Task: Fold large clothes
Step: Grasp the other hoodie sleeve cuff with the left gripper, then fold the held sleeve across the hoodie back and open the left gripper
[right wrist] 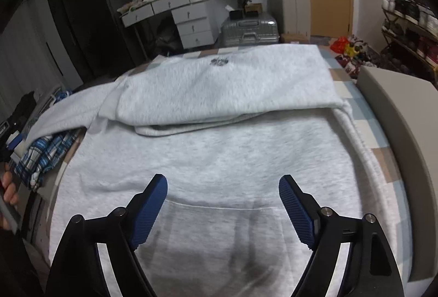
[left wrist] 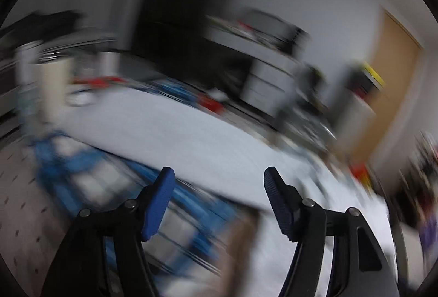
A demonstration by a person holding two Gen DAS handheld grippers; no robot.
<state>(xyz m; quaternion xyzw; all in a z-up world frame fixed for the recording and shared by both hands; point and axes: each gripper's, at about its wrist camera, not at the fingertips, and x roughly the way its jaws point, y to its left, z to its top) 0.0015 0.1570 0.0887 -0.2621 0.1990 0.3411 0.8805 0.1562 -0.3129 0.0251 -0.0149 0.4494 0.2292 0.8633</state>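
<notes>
We find the right gripper (right wrist: 222,182) with its jaws spread wide and nothing between them, poised above the grey sweatshirt (right wrist: 213,149); the sweatshirt lies flat on the checked bed cover (right wrist: 366,130), its upper part folded down over the body, the front pocket nearest us; a blue plaid garment (right wrist: 43,151) lies beside it at the left edge; beyond stand a white desk (right wrist: 175,12) and a silver suitcase (right wrist: 247,30). The left gripper (left wrist: 219,176) also stands open and empty; its view is badly blurred.
</notes>
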